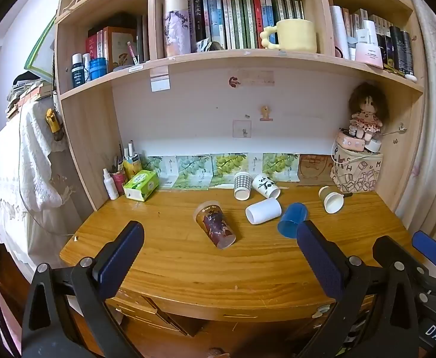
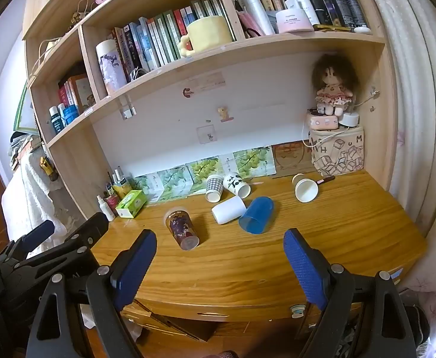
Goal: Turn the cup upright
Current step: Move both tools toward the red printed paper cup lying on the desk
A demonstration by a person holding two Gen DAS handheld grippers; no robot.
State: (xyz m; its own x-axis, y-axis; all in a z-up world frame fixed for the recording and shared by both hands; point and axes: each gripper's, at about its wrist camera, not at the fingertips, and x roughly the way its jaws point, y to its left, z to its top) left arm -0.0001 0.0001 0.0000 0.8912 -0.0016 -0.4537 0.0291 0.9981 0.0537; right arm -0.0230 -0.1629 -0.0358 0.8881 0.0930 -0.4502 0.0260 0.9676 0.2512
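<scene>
Several cups lie on their sides on the wooden desk [image 1: 170,256]: a clear cup with dark red print [image 1: 215,224] [image 2: 181,228], a white cup [image 1: 262,210] [image 2: 228,209], a blue cup [image 1: 292,219] [image 2: 256,214], a checked cup [image 1: 242,185] [image 2: 213,188], a panda cup [image 1: 265,185] [image 2: 236,183] and a tan paper cup [image 1: 331,199] [image 2: 305,188]. My left gripper [image 1: 218,238] is open and empty, held back over the desk's front edge. My right gripper [image 2: 219,246] is open and empty, also near the front edge. The right gripper also shows at the right of the left wrist view [image 1: 426,250].
A green tissue box [image 1: 142,185] and small bottles [image 1: 110,183] stand at the back left. A printed bag with a doll [image 1: 356,173] stands at the back right. Shelves with books and a yellow mug [image 1: 295,35] hang above. A curtain [image 2: 411,119] hangs to the right.
</scene>
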